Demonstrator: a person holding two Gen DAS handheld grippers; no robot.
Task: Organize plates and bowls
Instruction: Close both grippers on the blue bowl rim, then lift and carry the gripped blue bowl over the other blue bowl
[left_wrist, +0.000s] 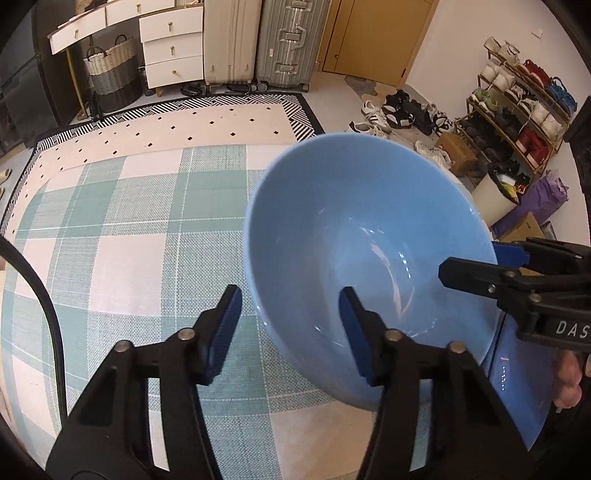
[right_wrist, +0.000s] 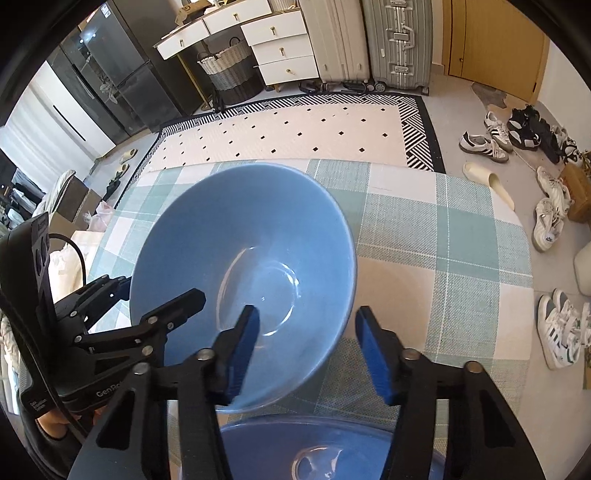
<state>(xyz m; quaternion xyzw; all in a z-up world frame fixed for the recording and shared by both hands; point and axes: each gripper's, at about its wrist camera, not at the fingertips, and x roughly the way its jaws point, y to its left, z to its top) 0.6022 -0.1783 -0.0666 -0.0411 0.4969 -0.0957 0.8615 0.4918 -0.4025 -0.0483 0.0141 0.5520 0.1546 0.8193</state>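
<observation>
The blue bowl (left_wrist: 354, 258) is a plain glossy light-blue one, deep, tilted up off the checked tablecloth (left_wrist: 122, 236) on the desk, with its opening facing the cameras. Both grippers have a finger over its rim, on opposite sides.

The left hand-held gripper (left_wrist: 291, 328) has its jaws spread wide, with one blue pad inside the bowl and the other outside it. Same deal for the right hand-held gripper (right_wrist: 306, 347): jaws apart, left pad inside the rim, right pad outside. I honestly can't tell whether either pad is actually pressing the wall or just straddling it.

Below the right gripper there's a second blue dish (right_wrist: 325, 450), cut off by the frame edge and partly hidden behind the fingers, so I can't say for sure if it's a bowl or a plate.

The cloth is bare to the left of the bowl and beyond it. The desk's far edge runs along a black-and-white rug (right_wrist: 295, 125), with shoes (right_wrist: 484, 142) scattered on the floor off to the right.
</observation>
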